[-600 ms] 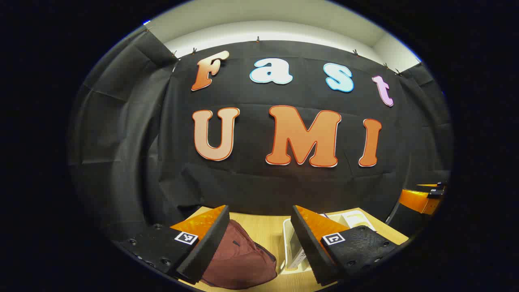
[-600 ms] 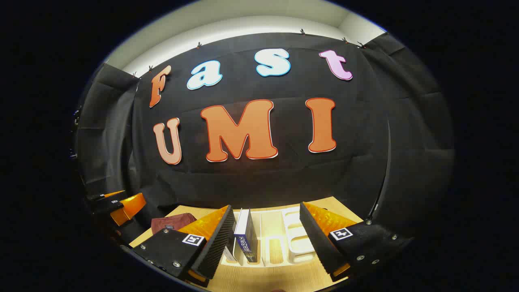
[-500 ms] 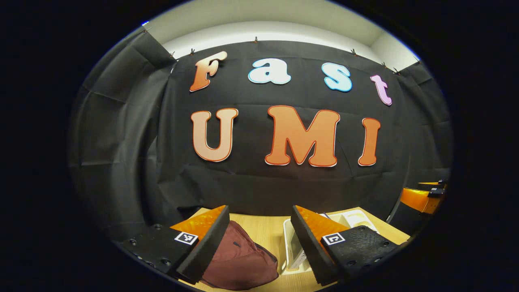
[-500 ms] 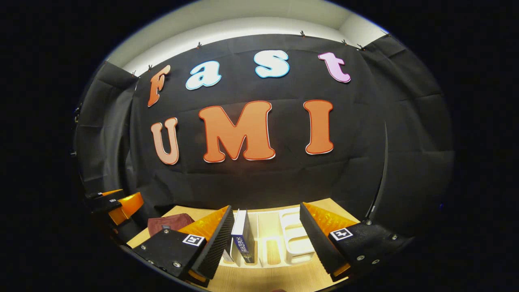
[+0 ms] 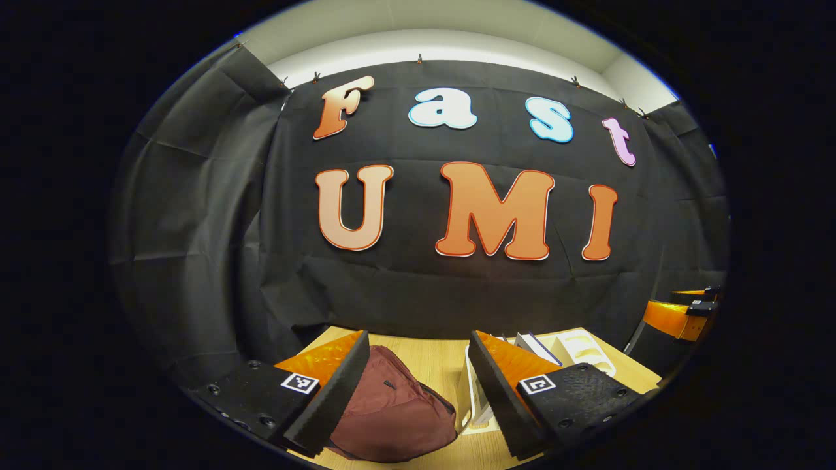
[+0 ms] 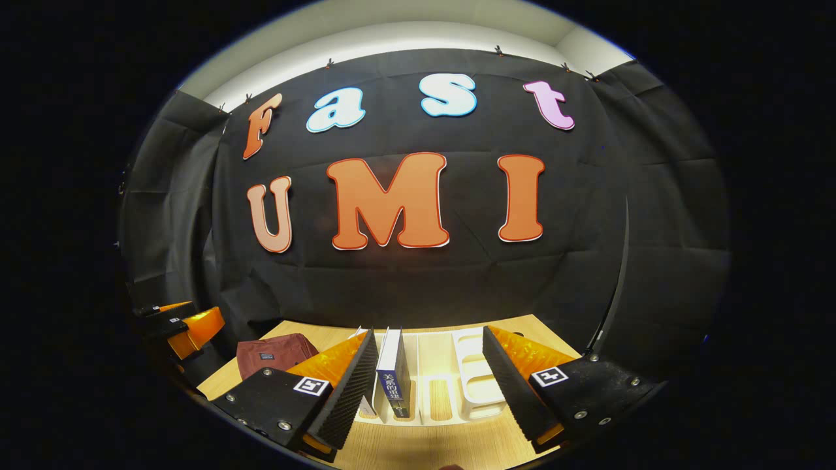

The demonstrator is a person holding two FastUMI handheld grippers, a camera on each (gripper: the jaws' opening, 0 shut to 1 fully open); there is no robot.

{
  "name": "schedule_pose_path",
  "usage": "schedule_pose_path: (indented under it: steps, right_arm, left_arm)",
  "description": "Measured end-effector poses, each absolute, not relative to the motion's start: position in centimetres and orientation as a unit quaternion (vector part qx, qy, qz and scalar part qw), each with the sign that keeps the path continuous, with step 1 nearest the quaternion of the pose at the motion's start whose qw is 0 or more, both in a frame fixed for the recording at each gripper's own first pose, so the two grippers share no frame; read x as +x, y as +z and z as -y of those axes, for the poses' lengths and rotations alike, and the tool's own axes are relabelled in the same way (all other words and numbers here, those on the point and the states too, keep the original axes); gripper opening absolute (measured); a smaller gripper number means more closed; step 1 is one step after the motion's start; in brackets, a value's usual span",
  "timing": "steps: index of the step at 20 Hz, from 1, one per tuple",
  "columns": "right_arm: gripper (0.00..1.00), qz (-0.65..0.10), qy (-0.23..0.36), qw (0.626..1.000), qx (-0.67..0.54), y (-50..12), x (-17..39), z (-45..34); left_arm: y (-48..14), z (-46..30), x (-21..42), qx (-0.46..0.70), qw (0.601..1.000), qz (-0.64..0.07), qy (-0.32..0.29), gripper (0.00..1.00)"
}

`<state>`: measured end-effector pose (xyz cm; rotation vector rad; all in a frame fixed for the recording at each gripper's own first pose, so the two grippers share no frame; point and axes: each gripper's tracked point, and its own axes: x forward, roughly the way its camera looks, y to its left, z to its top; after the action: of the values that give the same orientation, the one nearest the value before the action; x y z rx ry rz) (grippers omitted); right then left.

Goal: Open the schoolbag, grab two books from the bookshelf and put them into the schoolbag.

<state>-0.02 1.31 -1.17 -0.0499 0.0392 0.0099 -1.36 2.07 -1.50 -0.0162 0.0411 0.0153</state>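
Schoolbag [image 5: 392, 411]: maroon, slumped on the wooden table [image 5: 437, 365], left of the white bookshelf [image 6: 480, 385].

Book [image 6: 394, 378]: dark blue, upright in a left slot of the bookshelf, spine toward the near edge; a second, pale book [image 6: 366, 406] stands just left of it.

Left tongs [image 5: 418, 398]: held above the near table edge, jaws apart, empty, schoolbag seen between them.

Right tongs [image 6: 428, 391]: likewise agape, empty, facing the bookshelf; the right gripper view shows the book spine.
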Motion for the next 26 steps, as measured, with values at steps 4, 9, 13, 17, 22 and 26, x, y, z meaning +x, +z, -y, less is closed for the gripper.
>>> schedule_pose_path:
  steps: [4,9,13,17,22,26]
  right_arm:
    - [0.96,-0.018,0.010,0.999,-0.025,-1.1,-0.1,-1.7]
    - [0.96,-0.017,0.010,0.999,-0.027,-0.8,-0.2,-1.5]
    - [0.97,-0.017,0.005,0.999,-0.030,-1.0,-0.3,-1.2]
    - [0.96,-0.020,0.003,0.999,-0.027,-1.1,-0.4,-1.0]
    - [0.97,-0.021,0.001,0.999,-0.028,-1.1,-0.6,-0.8]
    - [0.97,-0.022,-0.002,0.999,-0.029,-1.2,-0.6,-0.7]
  left_arm:
    - [-1.6,-2.1,-1.8,-0.002,1.000,-0.022,0.008,0.95]
    - [-1.3,-2.4,-2.0,-0.006,1.000,-0.019,0.012,0.95]
    - [-1.8,-2.7,-2.0,-0.015,0.999,-0.025,0.015,0.95]
    - [-1.8,-3.0,-2.1,-0.013,0.999,-0.026,0.018,0.95]
    - [-1.7,-2.9,-2.2,-0.009,1.000,-0.022,0.017,0.95]
    - [-2.0,-3.1,-2.4,-0.012,0.999,-0.026,0.018,0.95]
